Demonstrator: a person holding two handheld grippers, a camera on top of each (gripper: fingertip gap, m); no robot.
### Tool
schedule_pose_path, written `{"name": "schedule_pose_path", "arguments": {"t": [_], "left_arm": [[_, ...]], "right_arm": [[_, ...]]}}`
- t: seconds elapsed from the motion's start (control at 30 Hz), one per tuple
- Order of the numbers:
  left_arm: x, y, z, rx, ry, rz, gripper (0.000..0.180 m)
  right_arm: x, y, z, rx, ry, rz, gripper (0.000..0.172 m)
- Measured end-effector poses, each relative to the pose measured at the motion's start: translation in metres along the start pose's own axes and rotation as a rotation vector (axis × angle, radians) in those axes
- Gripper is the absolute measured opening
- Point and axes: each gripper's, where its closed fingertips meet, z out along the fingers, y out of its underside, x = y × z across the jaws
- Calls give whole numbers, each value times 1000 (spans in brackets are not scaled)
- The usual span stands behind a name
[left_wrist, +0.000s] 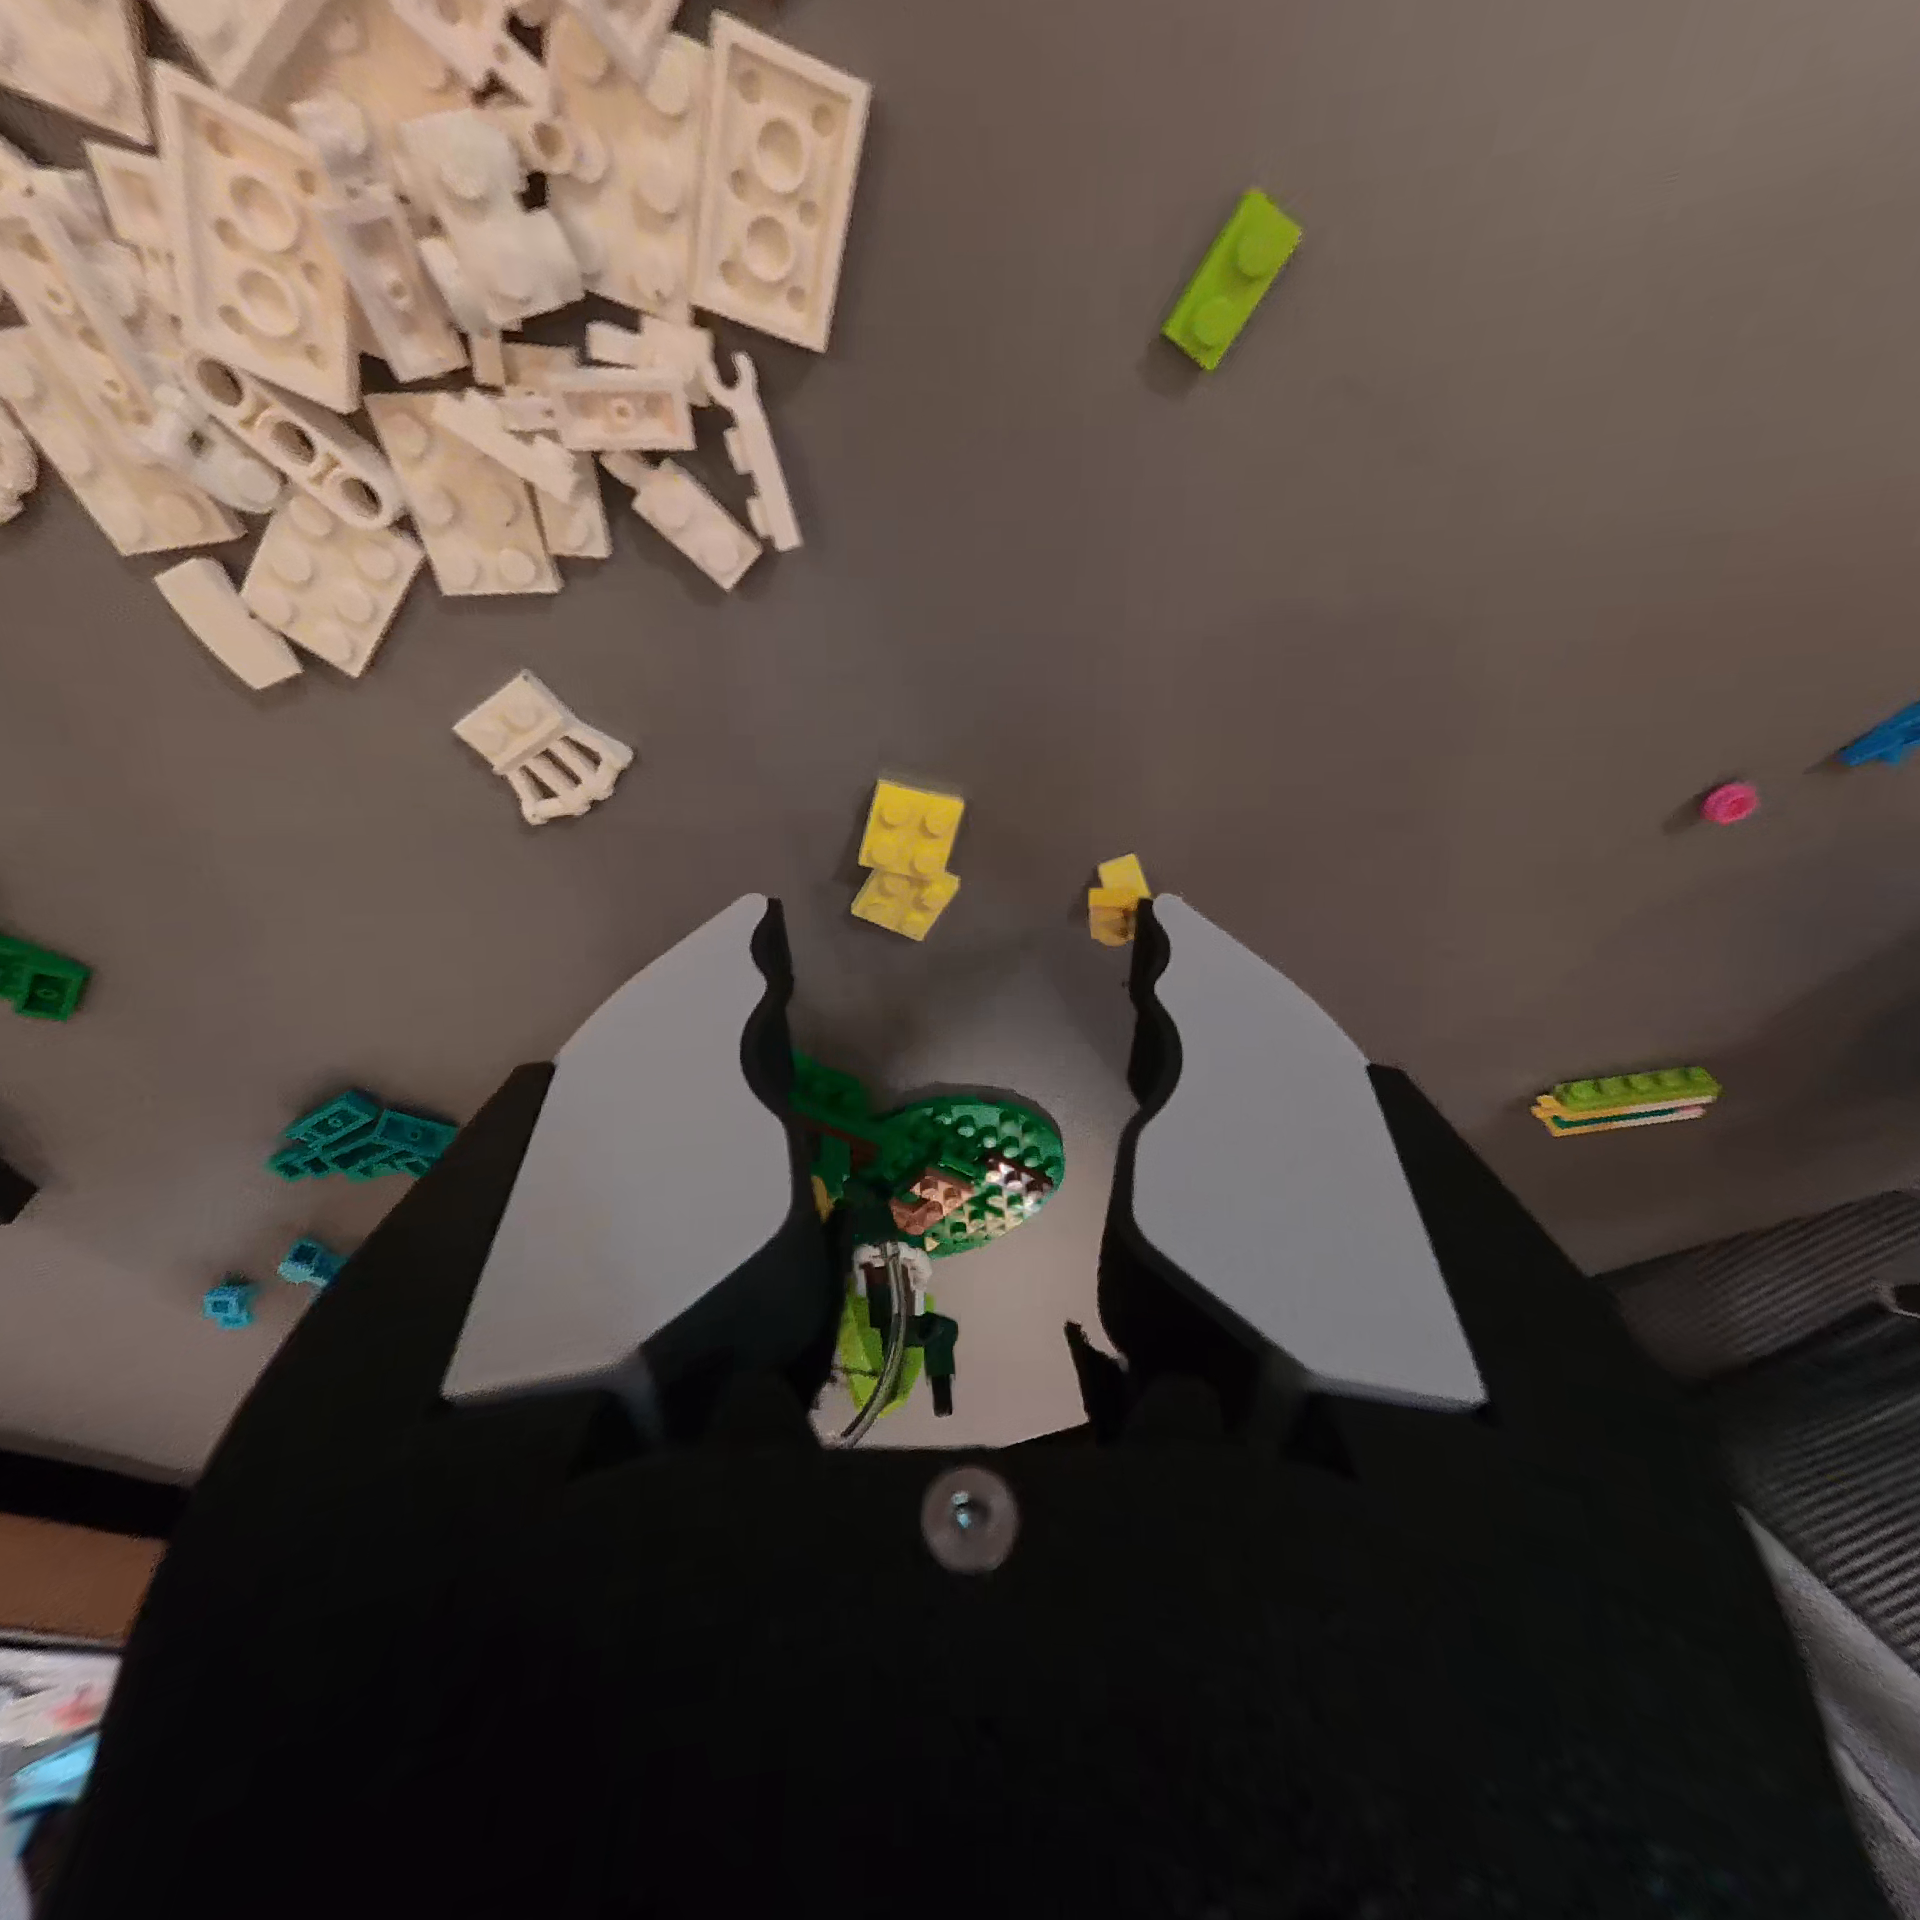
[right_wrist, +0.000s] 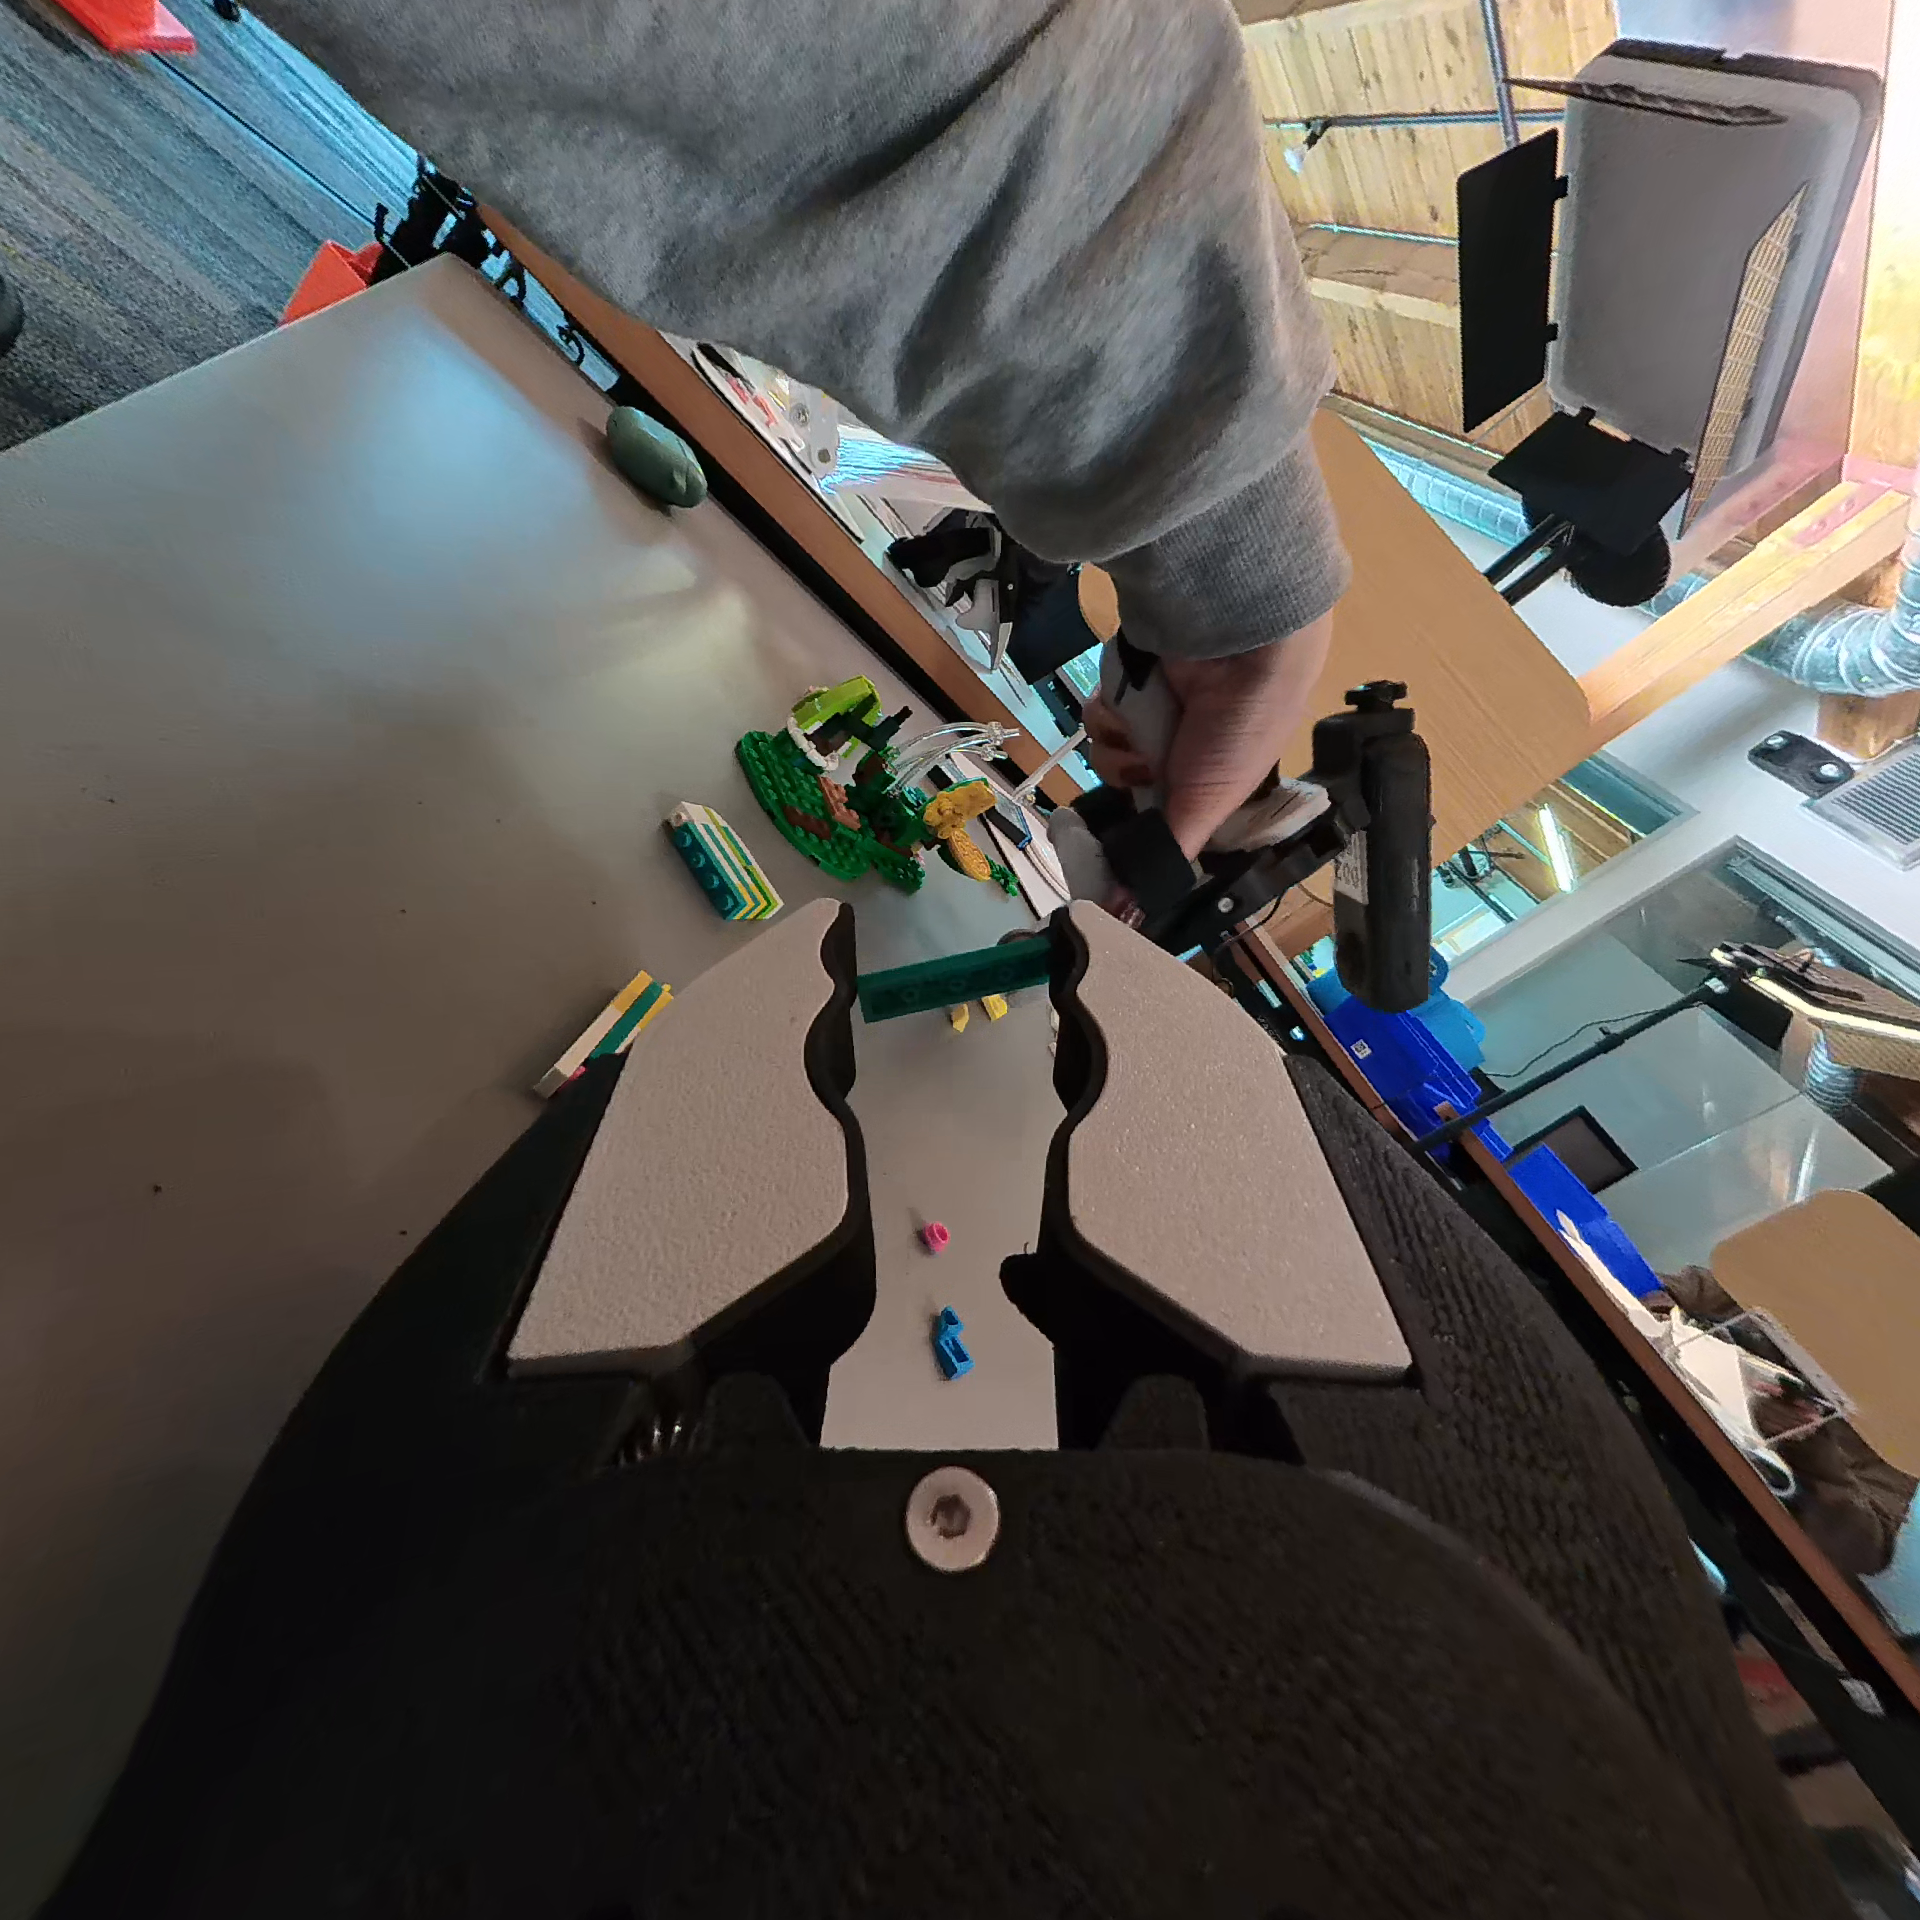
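Observation:
In the left wrist view my left gripper (left_wrist: 958, 914) is open wide above the grey table (left_wrist: 1351, 623), with nothing between its pads. Two yellow bricks (left_wrist: 909, 857) lie just ahead of the fingertips. A small yellow piece (left_wrist: 1117, 899) sits against the tip of the right finger. A green round-plate build (left_wrist: 966, 1164) lies below, between the fingers. In the right wrist view my right gripper (right_wrist: 953, 935) is shut on a dark green long brick (right_wrist: 951, 982), held crosswise with a pad on each end, above the table (right_wrist: 312, 675). The green build (right_wrist: 831, 800) stands beyond it.
A pile of white pieces (left_wrist: 364, 291) fills the upper left. Scattered about are a lime plate (left_wrist: 1231, 275), a pink stud (left_wrist: 1728, 802), a lime stack (left_wrist: 1626, 1101) and teal pieces (left_wrist: 353, 1138). A striped teal stack (right_wrist: 722, 857) and a hand with the other gripper (right_wrist: 1226, 769) show near the table edge. The lime stack (left_wrist: 1626, 1101) sits 6 centimetres or so from the ends of my right fingers.

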Motion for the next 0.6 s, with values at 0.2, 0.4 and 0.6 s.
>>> {"name": "schedule_pose_path", "arguments": {"t": [0.2, 0.4, 0.6], "left_arm": [[8, -7, 7, 7, -64, 58, 68], [12, -12, 18, -3, -100, 86, 72], [18, -20, 12, 41, -55, 80, 75]], "right_arm": [[-2, 0, 0, -2, -8, -7, 34], [-3, 0, 0, -3, -11, -20, 34], [-3, 0, 0, -3, -12, -26, 34]]}}
